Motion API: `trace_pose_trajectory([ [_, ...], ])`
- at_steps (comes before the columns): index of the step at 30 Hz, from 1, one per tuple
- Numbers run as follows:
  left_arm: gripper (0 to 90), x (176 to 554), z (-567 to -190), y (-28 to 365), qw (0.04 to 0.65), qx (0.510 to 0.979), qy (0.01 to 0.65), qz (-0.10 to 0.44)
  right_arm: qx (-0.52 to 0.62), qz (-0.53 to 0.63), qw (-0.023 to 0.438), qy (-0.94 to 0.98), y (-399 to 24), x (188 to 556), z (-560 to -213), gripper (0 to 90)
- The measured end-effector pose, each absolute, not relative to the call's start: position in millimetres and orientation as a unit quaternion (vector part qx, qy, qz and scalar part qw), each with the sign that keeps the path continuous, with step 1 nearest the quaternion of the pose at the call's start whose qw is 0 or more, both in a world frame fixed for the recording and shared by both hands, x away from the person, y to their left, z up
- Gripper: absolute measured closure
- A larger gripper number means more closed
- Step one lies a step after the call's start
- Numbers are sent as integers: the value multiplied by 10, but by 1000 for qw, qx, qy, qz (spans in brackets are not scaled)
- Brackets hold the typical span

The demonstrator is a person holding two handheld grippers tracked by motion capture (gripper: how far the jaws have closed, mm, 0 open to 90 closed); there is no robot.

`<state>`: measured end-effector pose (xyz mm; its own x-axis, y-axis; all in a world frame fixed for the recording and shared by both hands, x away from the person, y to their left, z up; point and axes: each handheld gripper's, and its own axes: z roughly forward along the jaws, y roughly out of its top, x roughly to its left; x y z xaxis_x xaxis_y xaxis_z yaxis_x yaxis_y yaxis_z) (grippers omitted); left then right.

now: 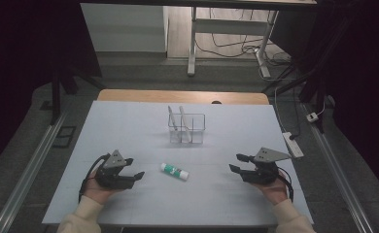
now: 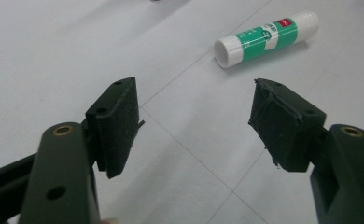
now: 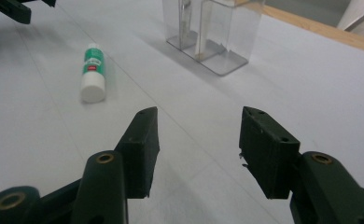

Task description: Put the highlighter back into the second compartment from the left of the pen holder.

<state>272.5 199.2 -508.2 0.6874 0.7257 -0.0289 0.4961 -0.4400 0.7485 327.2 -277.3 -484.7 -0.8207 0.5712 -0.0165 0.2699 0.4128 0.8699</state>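
A green and white glue stick (image 1: 174, 171) lies on its side on the white table (image 1: 129, 126), between my two grippers. My left gripper (image 1: 133, 168) rests at the near left, open, jaws pointing toward the stick. In the left gripper view the glue stick (image 2: 266, 38) lies ahead and to the right of the open gripper (image 2: 196, 119). My right gripper (image 1: 237, 162) sits at the near right, open and empty. The right gripper view shows the glue stick (image 3: 93, 72) at upper left, beyond the open gripper (image 3: 199, 140).
A clear plastic organiser (image 1: 186, 128) with compartments stands at the table's middle back, holding two pale pens (image 1: 173, 120). In the right gripper view the organiser (image 3: 213, 32) stands straight ahead. A power strip (image 1: 293, 144) and cables lie on the floor to the right.
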Motion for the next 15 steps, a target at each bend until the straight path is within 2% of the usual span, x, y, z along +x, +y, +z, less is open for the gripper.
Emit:
trace_pose_trajectory([
  [15, 334, 2773, -4990, 1912, 392, 839, 348, 145, 274, 460, 171, 827, -2934, 3226, -4940, 466],
])
